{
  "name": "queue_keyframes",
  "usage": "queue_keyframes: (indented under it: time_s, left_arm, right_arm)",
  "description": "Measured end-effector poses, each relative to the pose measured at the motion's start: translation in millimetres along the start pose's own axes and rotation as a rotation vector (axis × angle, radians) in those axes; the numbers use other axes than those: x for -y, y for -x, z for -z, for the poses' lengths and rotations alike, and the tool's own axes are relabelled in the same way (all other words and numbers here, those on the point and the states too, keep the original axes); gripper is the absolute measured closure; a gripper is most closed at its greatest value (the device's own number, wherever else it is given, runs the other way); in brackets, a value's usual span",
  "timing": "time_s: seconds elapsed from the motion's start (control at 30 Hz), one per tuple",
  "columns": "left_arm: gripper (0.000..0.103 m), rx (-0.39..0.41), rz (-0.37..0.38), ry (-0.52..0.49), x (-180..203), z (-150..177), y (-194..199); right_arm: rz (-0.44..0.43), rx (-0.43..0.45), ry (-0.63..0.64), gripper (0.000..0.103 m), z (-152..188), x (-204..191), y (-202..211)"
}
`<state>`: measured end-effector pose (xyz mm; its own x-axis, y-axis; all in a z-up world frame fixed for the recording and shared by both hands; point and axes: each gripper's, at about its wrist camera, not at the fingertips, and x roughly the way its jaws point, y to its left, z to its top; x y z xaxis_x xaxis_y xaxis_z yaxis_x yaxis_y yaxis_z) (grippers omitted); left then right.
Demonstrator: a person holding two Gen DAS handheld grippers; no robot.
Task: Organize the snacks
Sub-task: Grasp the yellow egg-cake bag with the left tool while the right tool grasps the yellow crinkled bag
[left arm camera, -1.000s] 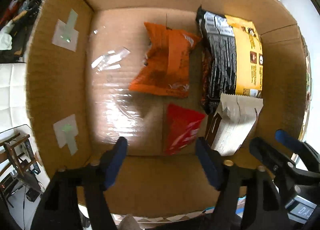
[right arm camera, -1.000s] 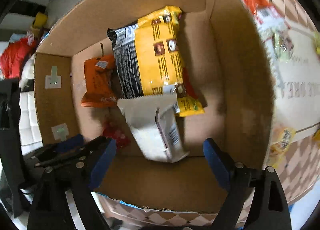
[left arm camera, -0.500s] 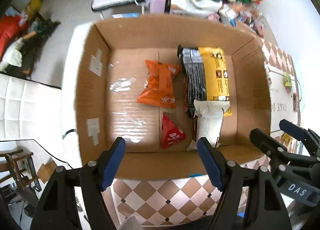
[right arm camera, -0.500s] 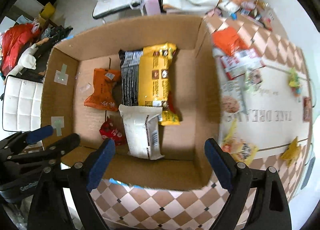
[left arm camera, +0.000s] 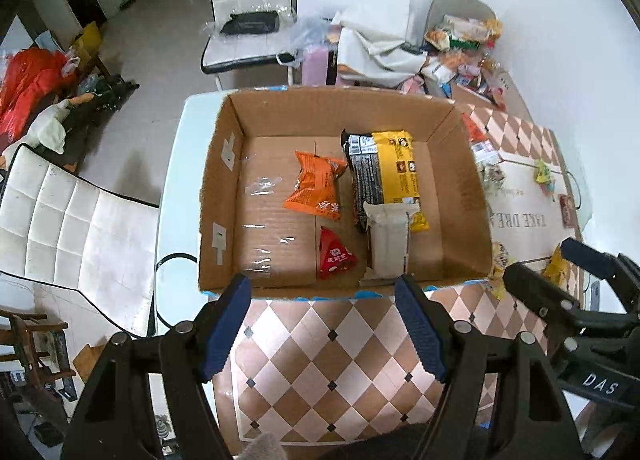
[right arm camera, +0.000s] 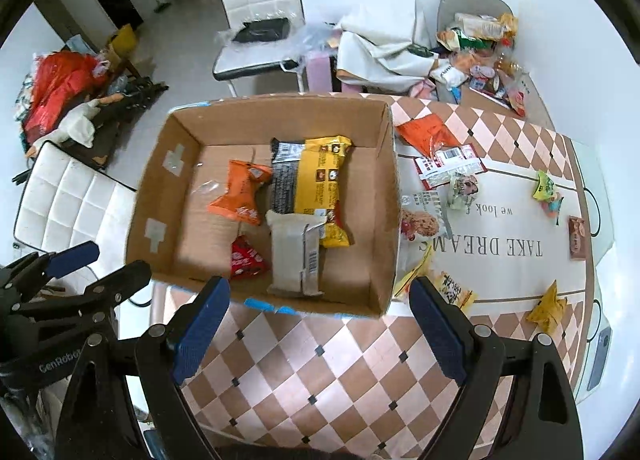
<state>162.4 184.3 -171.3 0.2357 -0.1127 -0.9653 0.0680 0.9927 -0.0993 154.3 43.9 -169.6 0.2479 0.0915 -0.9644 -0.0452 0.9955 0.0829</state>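
An open cardboard box [left arm camera: 216,195] [right arm camera: 388,195] stands on a checkered tablecloth. Inside lie an orange packet [left arm camera: 316,187] [right arm camera: 240,191], a yellow-and-black pack [left arm camera: 384,175] [right arm camera: 312,179], a white pack [left arm camera: 388,244] [right arm camera: 294,252] overlapping its near end, and a small red triangular packet [left arm camera: 334,256] [right arm camera: 244,258]. My left gripper [left arm camera: 322,288] [right arm camera: 114,260] hangs open and empty above the box's near wall. My right gripper [right arm camera: 320,288] [left arm camera: 544,260] is beside it to the right, also open and empty. Loose snacks [right arm camera: 436,167] lie scattered on the table right of the box.
More loose packets [right arm camera: 548,306] lie across the cloth printed with text [right arm camera: 480,248]. A white chair [left arm camera: 68,219] stands left of the table, another chair [left arm camera: 248,19] behind it. A heap of bags and snacks [left arm camera: 460,47] sits at the far right corner.
Both grippers have risen from inside the box to well above its near edge, still open and empty. The snacks in the box have stayed put.
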Motion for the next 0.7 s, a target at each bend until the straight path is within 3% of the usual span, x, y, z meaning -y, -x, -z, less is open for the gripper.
queue_keyframes:
  time_s: [0.2,0.33,0.5,0.7]
  left_arm:
    - [0.03,0.037,-0.008,-0.001,5.5,9.3,21.1]
    - [0.016,0.04,-0.017,0.006,16.4,7.5,22.0]
    - [0.016,0.01,0.045,0.023,56.5,-2.1,11.9]
    - [0.015,-0.12,0.178,0.057,146.5,7.5,-29.3]
  right_arm:
    - [-0.048,0.028,0.001,0.01,14.3,-1.3,27.5]
    - [-0.103,0.034,-0.03,0.006,16.7,10.6,37.1]
    - [-0.147,0.02,-0.13,0.006,22.3,59.7,43.4]
    - [-0.073,0.006,-0.321,0.006,38.5,172.5,45.7]
